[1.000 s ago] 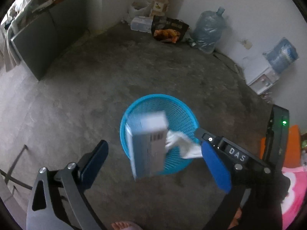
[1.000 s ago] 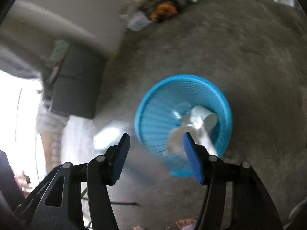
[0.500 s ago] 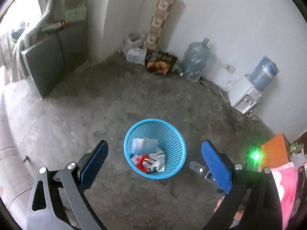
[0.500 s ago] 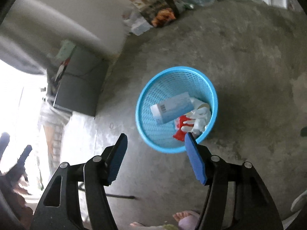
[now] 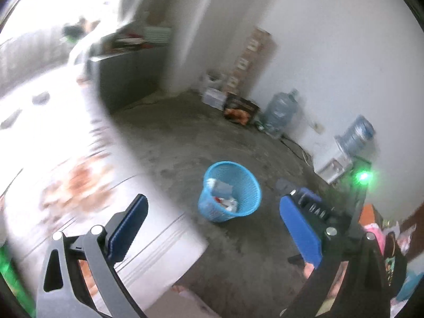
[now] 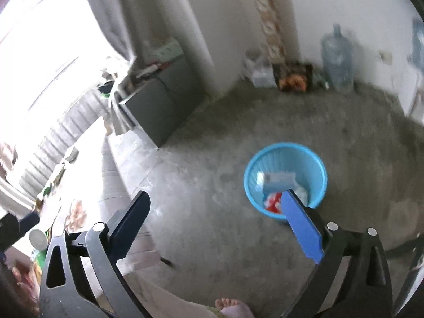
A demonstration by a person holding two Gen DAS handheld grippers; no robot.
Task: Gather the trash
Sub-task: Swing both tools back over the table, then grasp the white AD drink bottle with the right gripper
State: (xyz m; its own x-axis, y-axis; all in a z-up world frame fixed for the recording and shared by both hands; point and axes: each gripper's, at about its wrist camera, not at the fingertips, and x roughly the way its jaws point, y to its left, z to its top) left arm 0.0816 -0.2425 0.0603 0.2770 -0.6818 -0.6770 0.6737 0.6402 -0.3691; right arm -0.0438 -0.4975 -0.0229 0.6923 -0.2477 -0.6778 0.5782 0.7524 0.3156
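A blue mesh trash basket [image 5: 239, 182] stands on the concrete floor; it also shows in the right wrist view [image 6: 315, 159]. Inside it lie a white box [image 5: 222, 187], red wrapper pieces and crumpled white paper [image 6: 300, 192]. My left gripper [image 5: 213, 228] is open and empty, raised well above the floor and back from the basket. My right gripper [image 6: 216, 220] is open and empty, up high, with the basket behind its right finger [image 6: 302, 220]. The right gripper's body [image 5: 315, 209] shows in the left wrist view.
A white table edge [image 5: 148, 241] with blurred items lies at the lower left. A grey cabinet [image 6: 161, 106] stands by the wall. Water jugs [image 5: 282, 111], a dark box with orange contents [image 5: 239, 108] and a small white cabinet [image 5: 332, 167] line the far wall. A bare foot [image 6: 233, 306] is below.
The white box and paper dropped into the basket. Both grippers, open throughout, have risen and pulled back from the basket, so it looks smaller and the table comes into view at the left.
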